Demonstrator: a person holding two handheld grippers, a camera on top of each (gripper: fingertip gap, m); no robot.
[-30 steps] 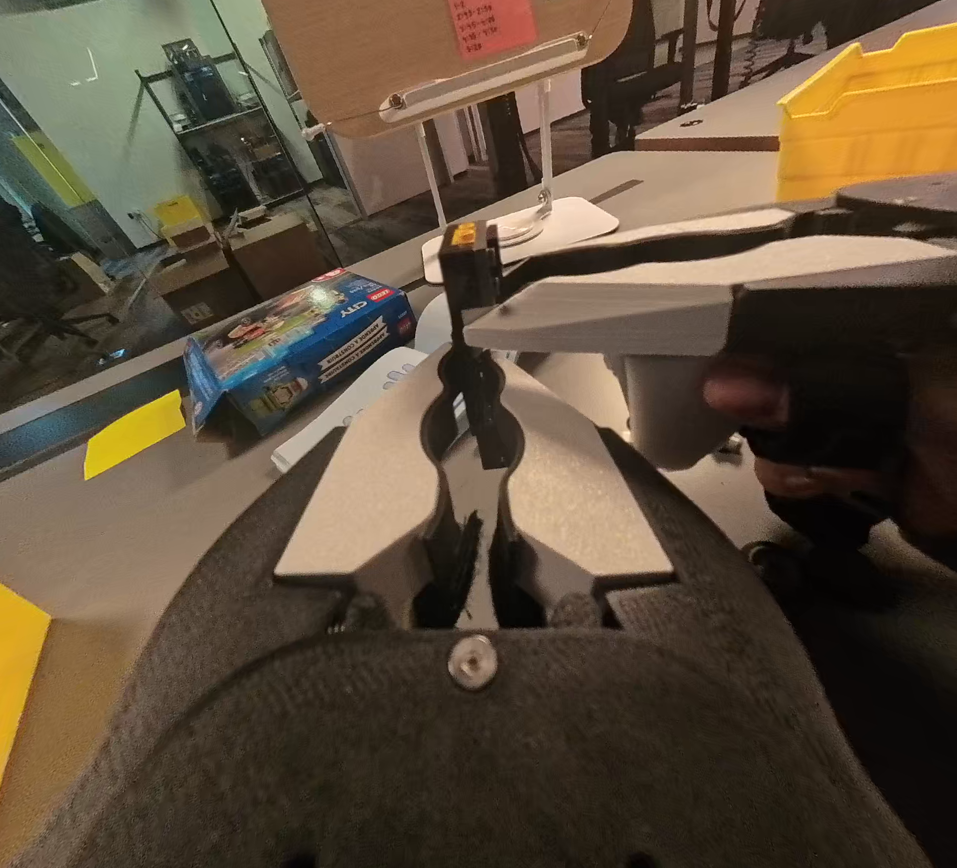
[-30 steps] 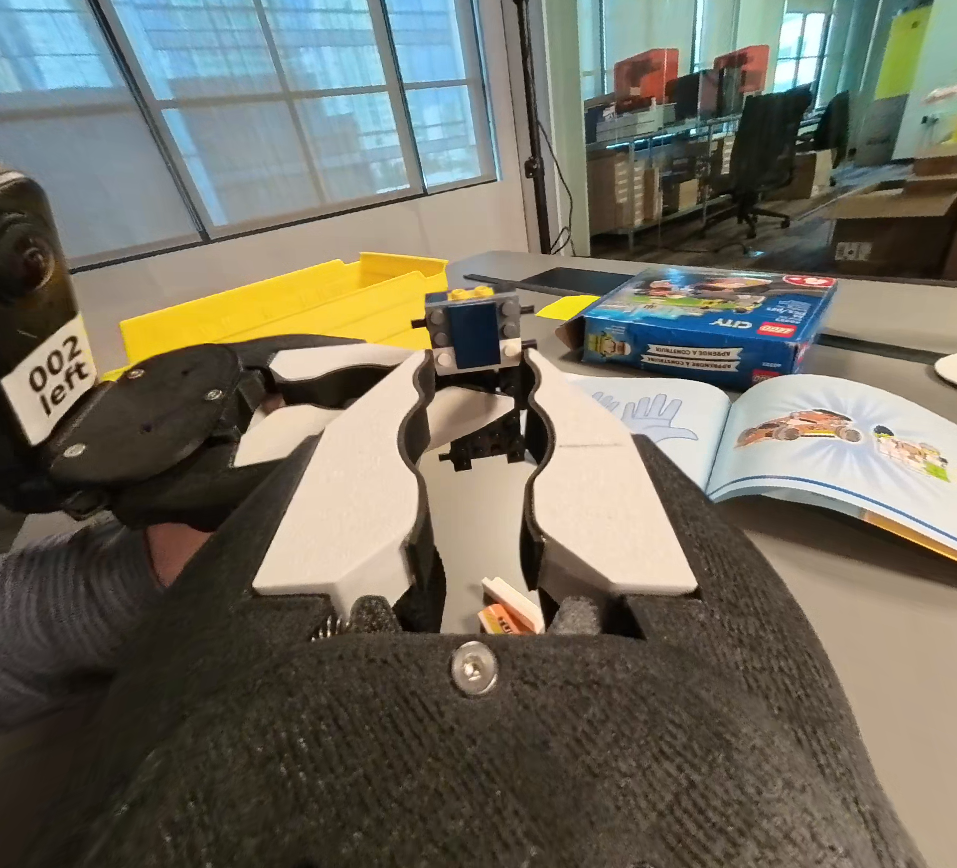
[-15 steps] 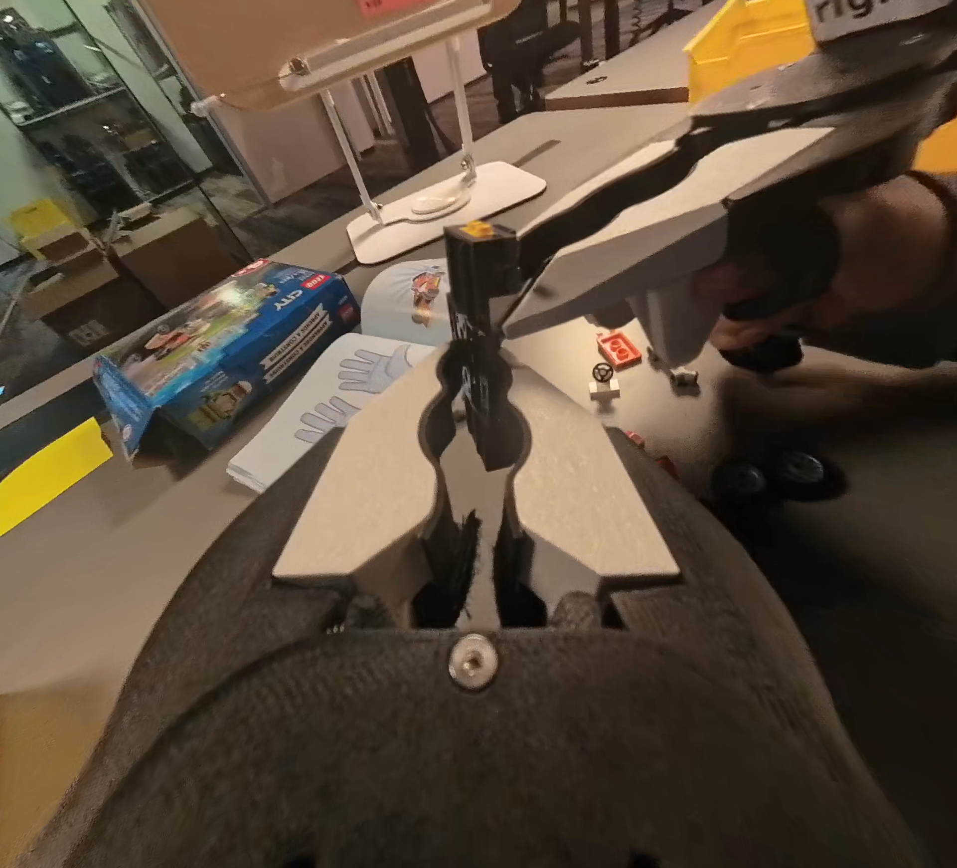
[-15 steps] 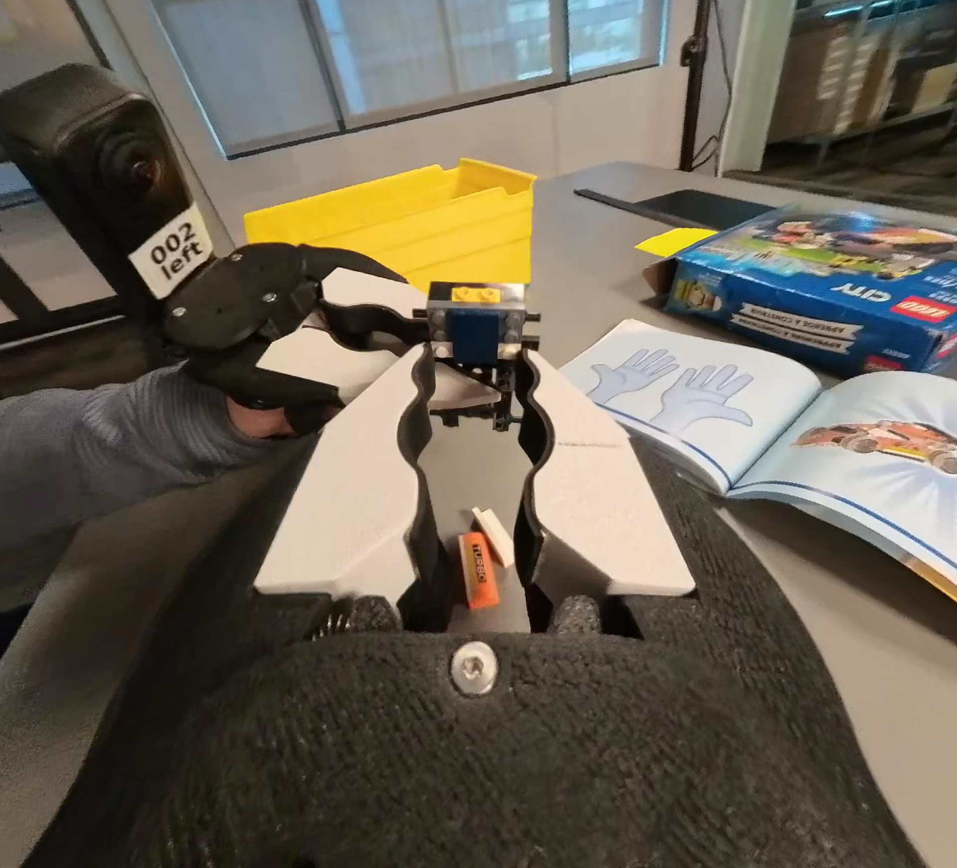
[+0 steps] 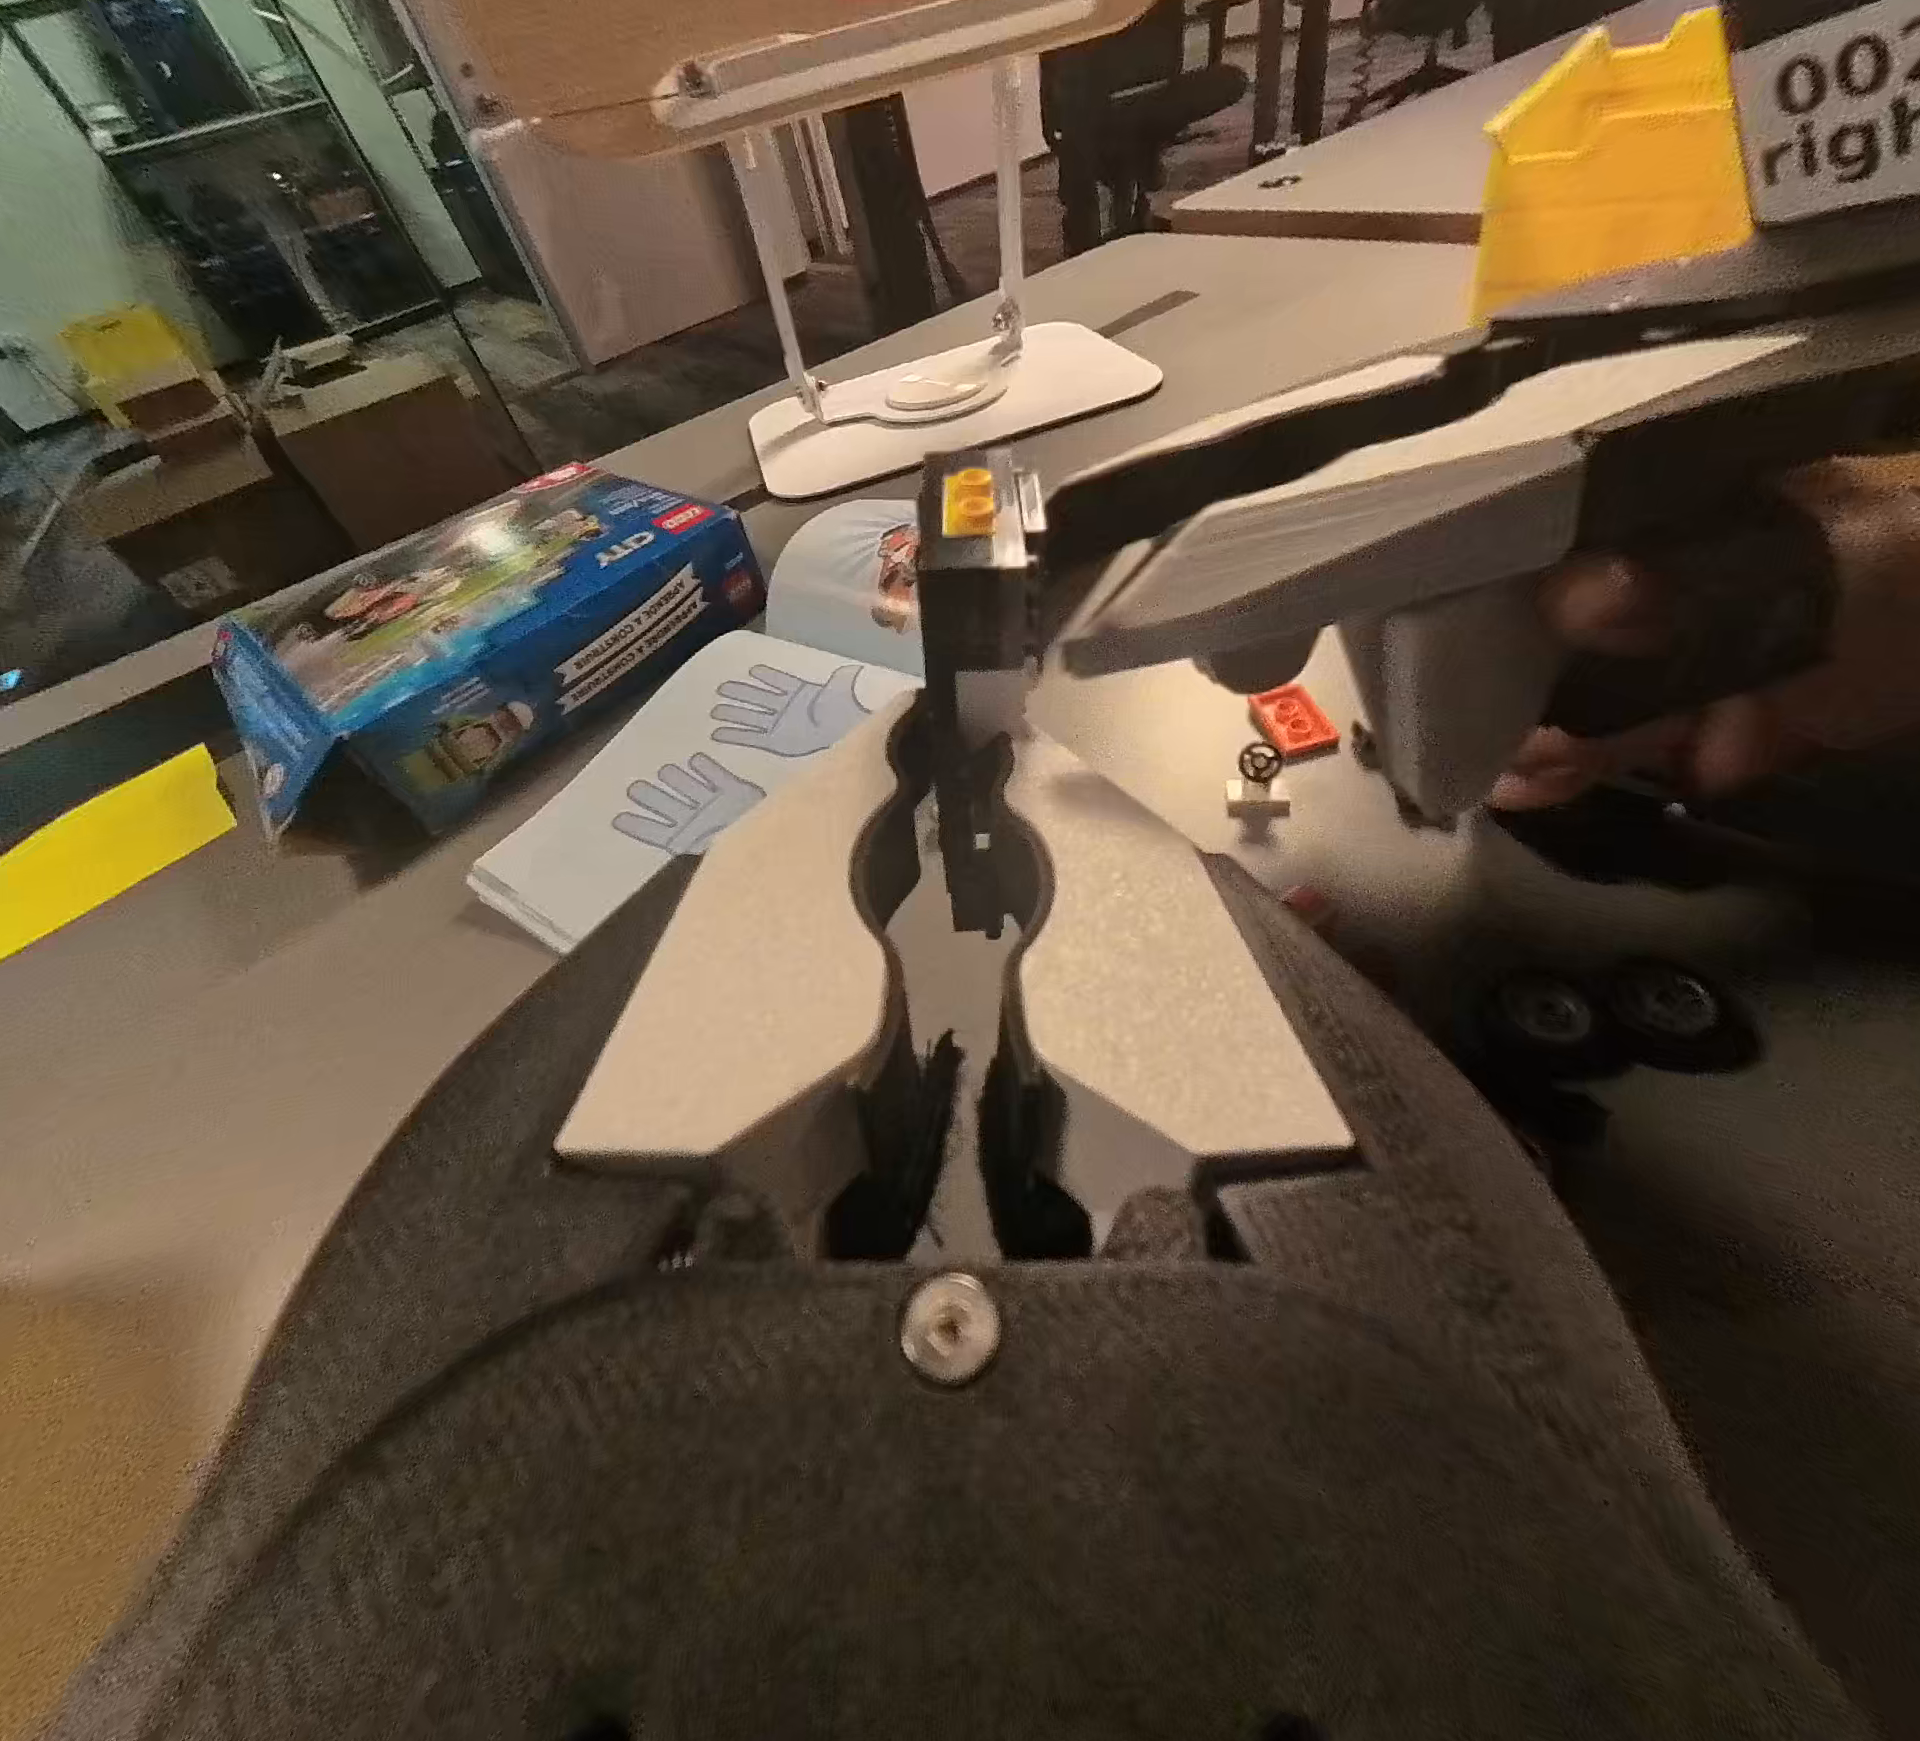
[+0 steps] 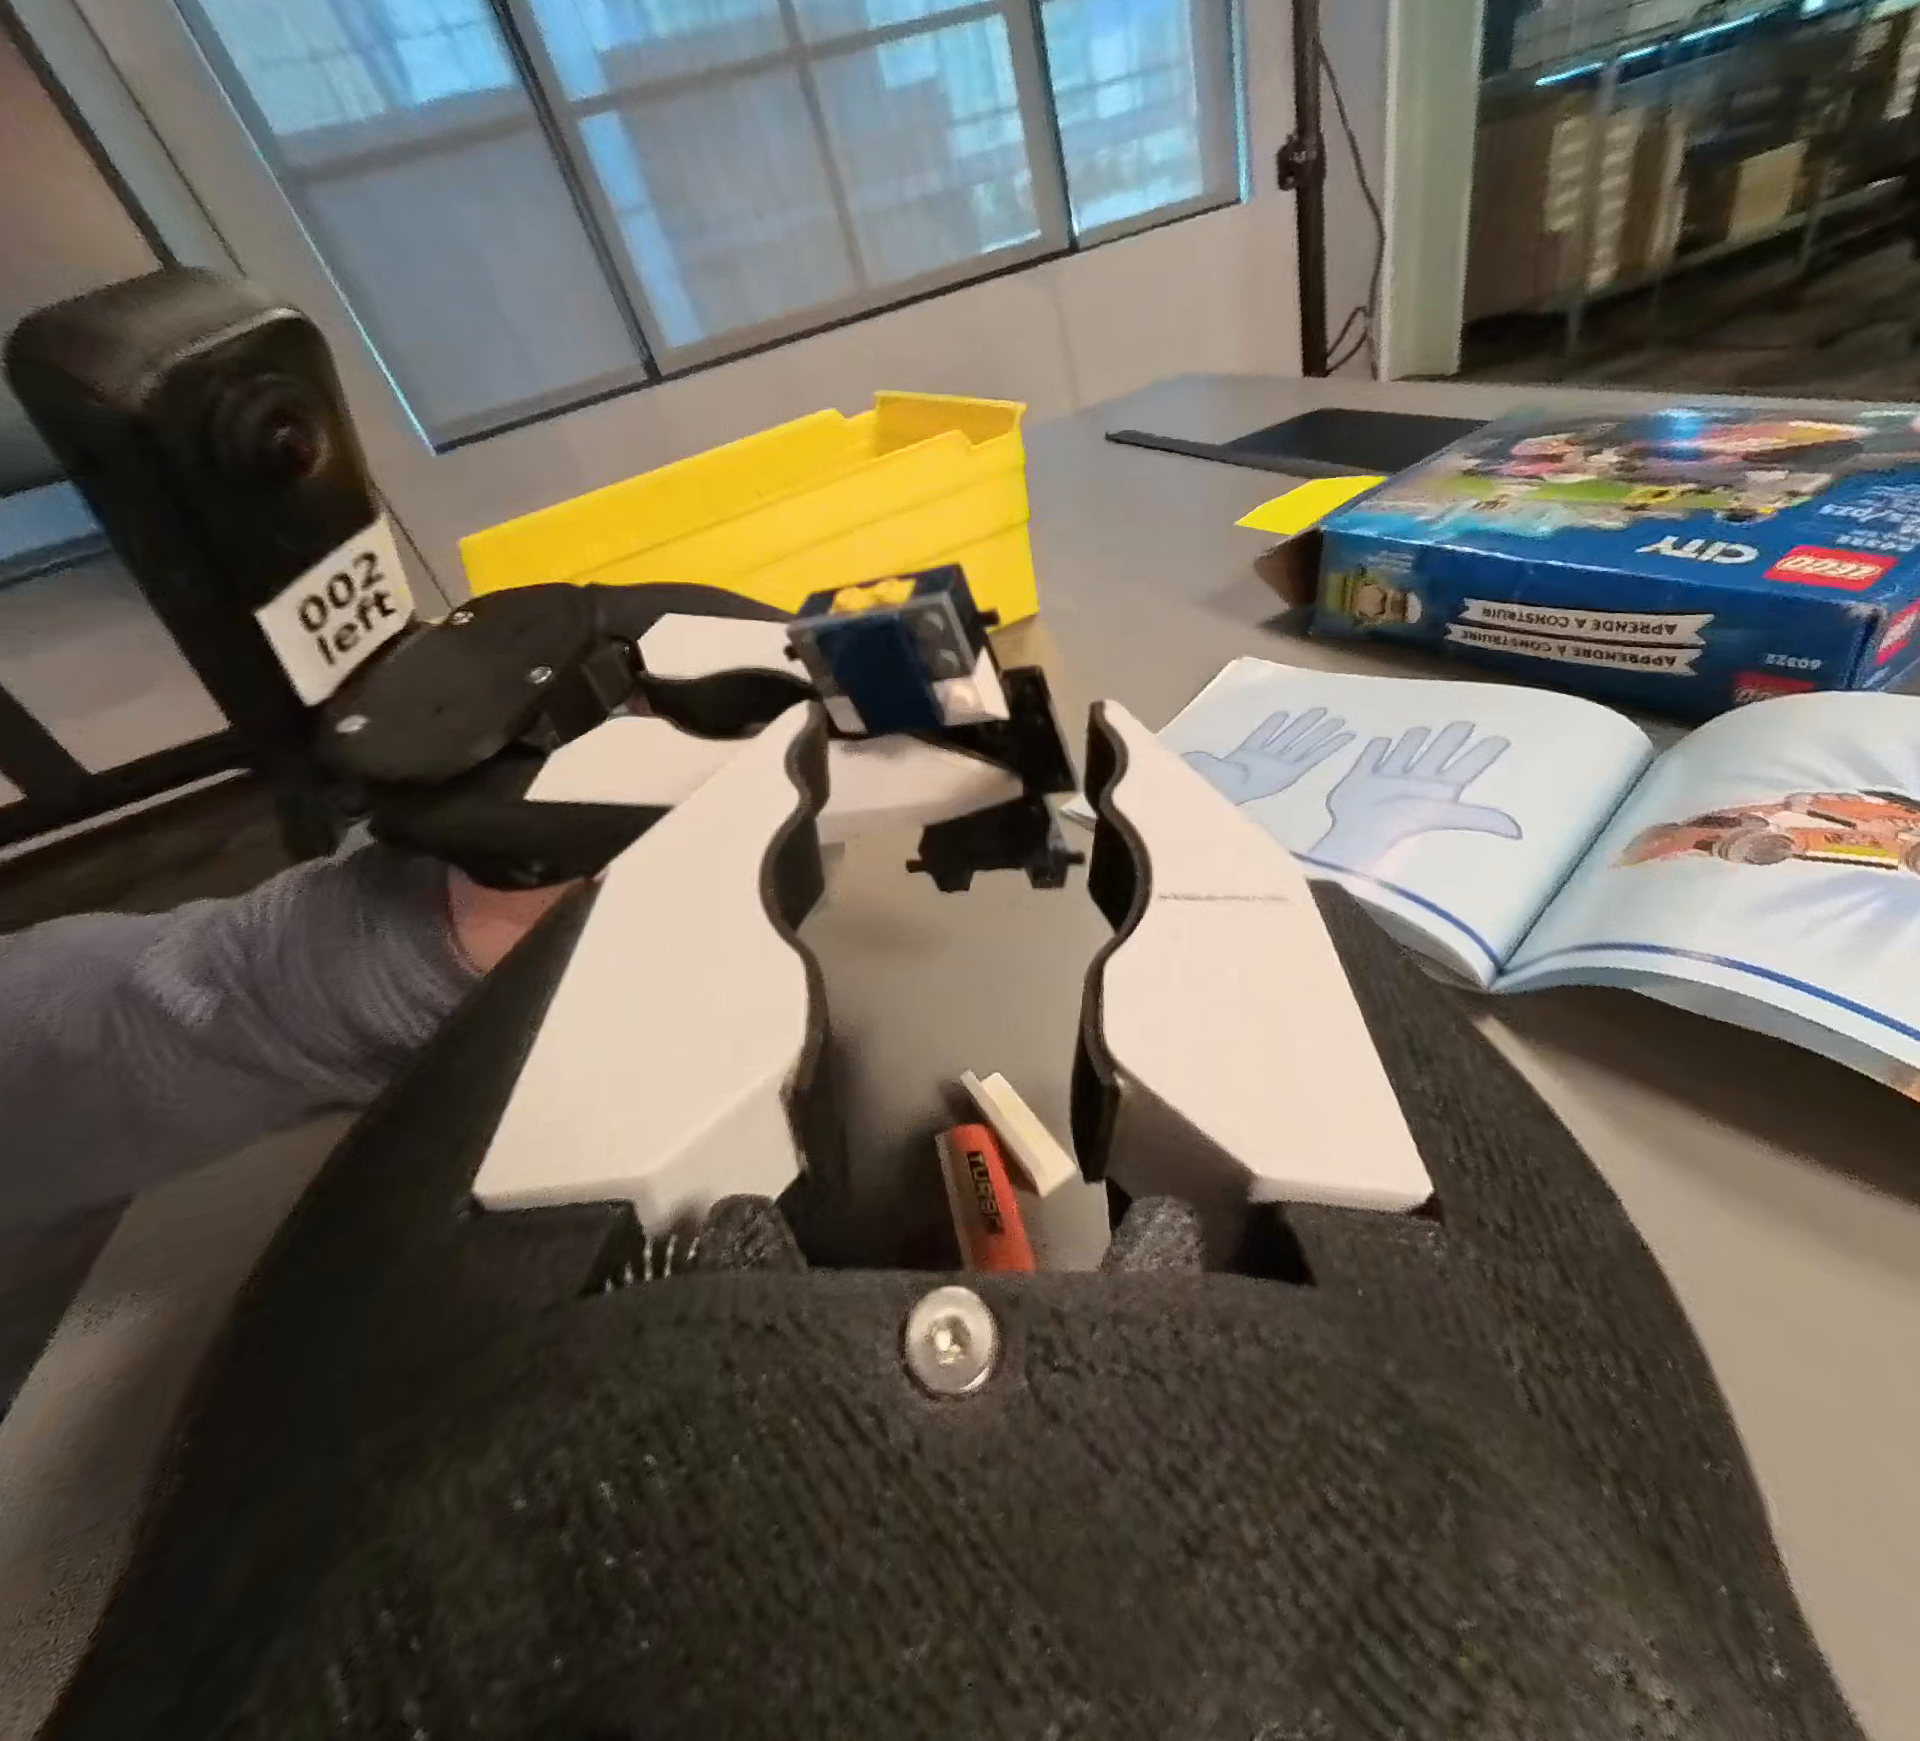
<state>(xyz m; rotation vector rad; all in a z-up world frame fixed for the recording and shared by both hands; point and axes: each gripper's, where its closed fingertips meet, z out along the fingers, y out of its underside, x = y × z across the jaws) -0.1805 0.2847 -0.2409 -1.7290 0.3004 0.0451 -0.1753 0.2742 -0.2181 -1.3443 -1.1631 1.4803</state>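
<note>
We've got the left gripper [image 5: 961,792] clamped on the black base of a little brick model [image 6: 902,668], held upright above the worktop [image 6: 1174,486]. The right gripper [image 6: 951,756] stands apart just in front, fingers either side, not touching.

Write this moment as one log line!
left claw: shut on brick model | right claw: open, beside model | table: booklet, blue box

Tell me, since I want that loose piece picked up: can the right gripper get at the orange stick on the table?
Probably yes. The right gripper is open and holds nothing, and the orange stick lies uncovered on the table between its fingers; only a white tile lies beside it.
</note>
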